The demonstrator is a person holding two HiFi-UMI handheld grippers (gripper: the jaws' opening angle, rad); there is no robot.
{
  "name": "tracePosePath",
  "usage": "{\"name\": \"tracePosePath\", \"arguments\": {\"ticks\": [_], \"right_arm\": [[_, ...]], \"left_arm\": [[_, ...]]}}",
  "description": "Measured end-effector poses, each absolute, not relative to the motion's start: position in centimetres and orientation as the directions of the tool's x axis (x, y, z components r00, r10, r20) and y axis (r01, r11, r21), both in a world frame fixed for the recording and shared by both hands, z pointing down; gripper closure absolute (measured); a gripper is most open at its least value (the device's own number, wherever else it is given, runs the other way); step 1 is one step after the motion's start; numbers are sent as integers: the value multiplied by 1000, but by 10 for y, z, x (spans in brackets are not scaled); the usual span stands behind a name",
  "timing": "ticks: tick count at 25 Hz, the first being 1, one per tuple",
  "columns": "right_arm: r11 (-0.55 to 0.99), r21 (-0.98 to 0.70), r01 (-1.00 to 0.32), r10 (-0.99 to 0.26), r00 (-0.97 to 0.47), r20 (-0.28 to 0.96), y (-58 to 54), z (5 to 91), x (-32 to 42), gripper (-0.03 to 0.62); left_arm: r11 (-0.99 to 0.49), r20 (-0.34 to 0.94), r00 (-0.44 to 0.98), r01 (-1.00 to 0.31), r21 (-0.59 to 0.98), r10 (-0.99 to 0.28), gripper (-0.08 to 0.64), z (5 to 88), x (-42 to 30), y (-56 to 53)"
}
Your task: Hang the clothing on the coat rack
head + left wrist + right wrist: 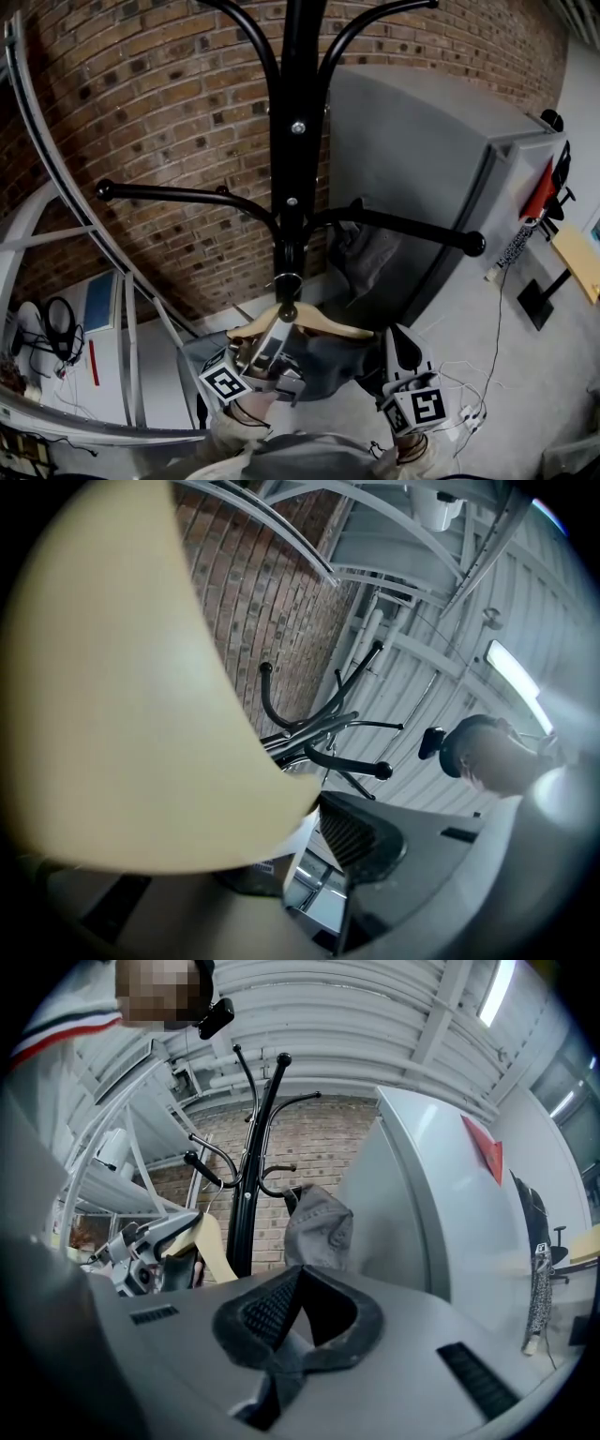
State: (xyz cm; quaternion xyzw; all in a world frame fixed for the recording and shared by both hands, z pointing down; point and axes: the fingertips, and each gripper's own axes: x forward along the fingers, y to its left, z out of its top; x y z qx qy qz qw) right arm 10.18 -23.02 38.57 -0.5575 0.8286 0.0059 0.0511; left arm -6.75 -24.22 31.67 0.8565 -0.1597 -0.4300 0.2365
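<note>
The black coat rack [291,187] stands against the brick wall, its arms spreading left and right. Just below its lower arms hangs a pale wooden hanger [323,326] with a grey garment [328,356] draped on it. My left gripper [272,347] points up, shut on the hanger, which fills the left of the left gripper view as a cream hanger [122,714] against the jaw. My right gripper [401,352] is to the right, level. Its jaws [295,1312] pinch a fold of the grey garment [319,1227], which rises toward the rack [248,1194].
A tall grey cabinet [431,159] stands right of the rack, close to its right arm [422,232]. White curved metal framing [56,187] runs along the left. Cables [469,403] lie on the floor at the right.
</note>
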Motion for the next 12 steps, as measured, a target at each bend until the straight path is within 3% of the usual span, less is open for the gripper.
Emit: {"name": "tracePosePath", "arguments": {"ticks": [12], "right_arm": [[386, -42, -922, -920, -381, -94, -231, 387, 97, 571]], "left_arm": [[-814, -672, 569, 8, 581, -474, 439, 331, -67, -244]]}}
